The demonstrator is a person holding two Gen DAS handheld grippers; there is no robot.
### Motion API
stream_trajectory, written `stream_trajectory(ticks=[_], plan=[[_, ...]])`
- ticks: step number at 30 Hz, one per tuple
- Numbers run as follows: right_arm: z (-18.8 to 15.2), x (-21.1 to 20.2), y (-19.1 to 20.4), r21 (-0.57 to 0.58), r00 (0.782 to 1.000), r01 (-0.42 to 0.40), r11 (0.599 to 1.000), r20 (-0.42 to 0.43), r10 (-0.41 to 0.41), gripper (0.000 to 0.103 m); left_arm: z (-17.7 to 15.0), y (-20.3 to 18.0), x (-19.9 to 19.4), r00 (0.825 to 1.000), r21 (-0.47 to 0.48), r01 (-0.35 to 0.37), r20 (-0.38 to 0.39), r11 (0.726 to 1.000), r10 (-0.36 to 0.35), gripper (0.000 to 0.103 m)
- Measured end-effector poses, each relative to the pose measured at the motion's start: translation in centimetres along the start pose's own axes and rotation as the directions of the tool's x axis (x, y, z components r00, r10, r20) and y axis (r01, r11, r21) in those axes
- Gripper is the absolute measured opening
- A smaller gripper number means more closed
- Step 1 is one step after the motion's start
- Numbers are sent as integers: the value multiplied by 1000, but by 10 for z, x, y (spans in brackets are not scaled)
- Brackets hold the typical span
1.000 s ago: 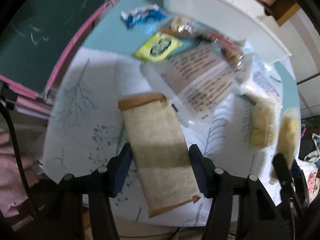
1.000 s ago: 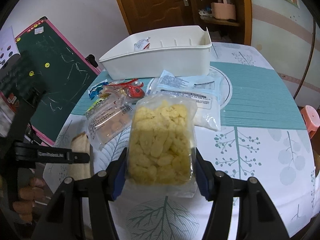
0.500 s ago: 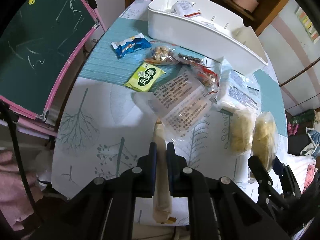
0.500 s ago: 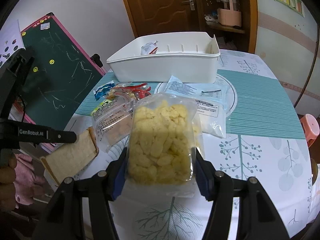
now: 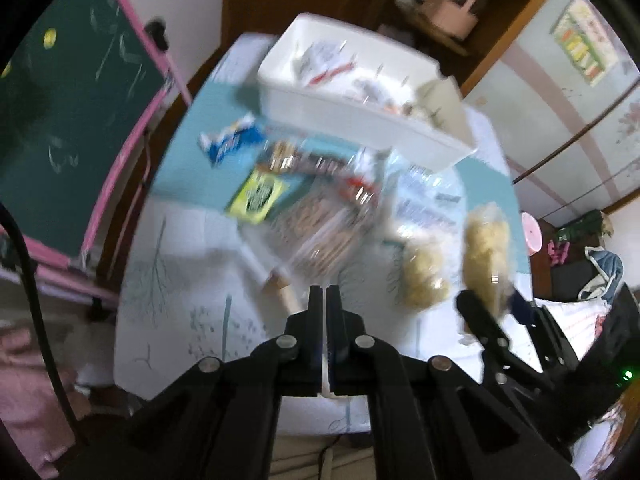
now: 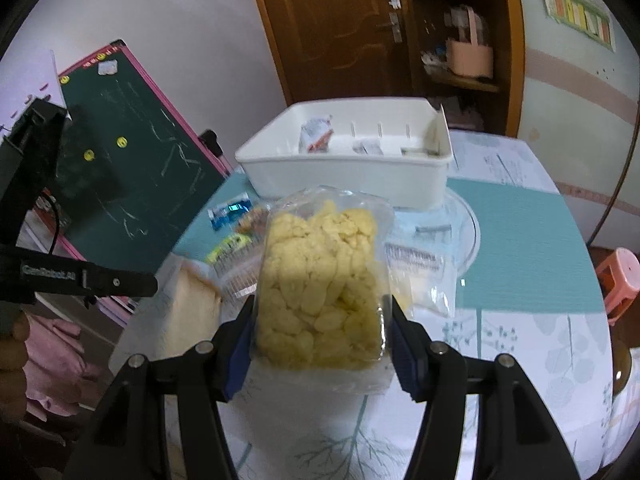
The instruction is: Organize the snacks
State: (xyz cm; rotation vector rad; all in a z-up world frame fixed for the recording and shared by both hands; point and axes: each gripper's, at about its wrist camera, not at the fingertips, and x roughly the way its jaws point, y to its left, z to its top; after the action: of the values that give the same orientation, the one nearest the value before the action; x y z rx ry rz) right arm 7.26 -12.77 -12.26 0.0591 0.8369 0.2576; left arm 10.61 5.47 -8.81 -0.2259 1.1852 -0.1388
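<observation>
Lifted higher than a moment ago, the left gripper [image 5: 324, 292] pinches the flat bread packet [image 6: 188, 312] edge-on above the tabletop [image 6: 520, 232], while the right gripper [image 6: 320, 336] fingers clamp the yellow snack bag [image 6: 320, 280].

1. The left gripper [image 5: 324, 300] was matte black, with blue pads on the fingers [image 5: 315, 320] and round silver screws along its linkage arms.
2. The right gripper [image 6: 320, 332] had the same black frame, blue ribbed pads and silver screws.
3. From the right wrist view, the left one's side bore white lettering (too blurred to read).
4. A bare hand [image 6: 14, 354] showed at the frame's edge.
</observation>
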Motion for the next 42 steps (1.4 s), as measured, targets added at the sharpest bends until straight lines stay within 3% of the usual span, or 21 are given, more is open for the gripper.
stream_trajectory(ticks=[5,9,17,26,30,34,40,42], plan=[[29,-3,0,-15,1000,12,1000,27,-11,59,23,-19,-27,996,68,-7,90,998,1,0],[36,-6,-1,-24,998,29,999,49,-28,59,28,-12,-11,999,44,30,21,999,-31,8],[21,8,-1,-54,999,38,998,-6,-38,59,-3,26,50,991,-77,-38,-129,996,28,61],[11,18,-3,-90,999,11,996,-38,-14,59,-43,53,98,960,-255,-140,-273,957,68,64],[7,23,-4,-102,998,-1,995,-58,-5,59,-52,48,108,952,-284,-186,-289,941,101,72],[5,26,-8,-99,998,-8,995,-65,1,59,-54,41,117,945,-306,-213,-307,928,116,74],[0,33,-15,-84,997,2,996,-83,-9,59,-61,43,140,904,-338,-312,-393,888,168,75],[-1,35,-18,-81,996,8,997,-87,-15,59,-65,44,146,903,-348,-297,-404,889,144,73]])
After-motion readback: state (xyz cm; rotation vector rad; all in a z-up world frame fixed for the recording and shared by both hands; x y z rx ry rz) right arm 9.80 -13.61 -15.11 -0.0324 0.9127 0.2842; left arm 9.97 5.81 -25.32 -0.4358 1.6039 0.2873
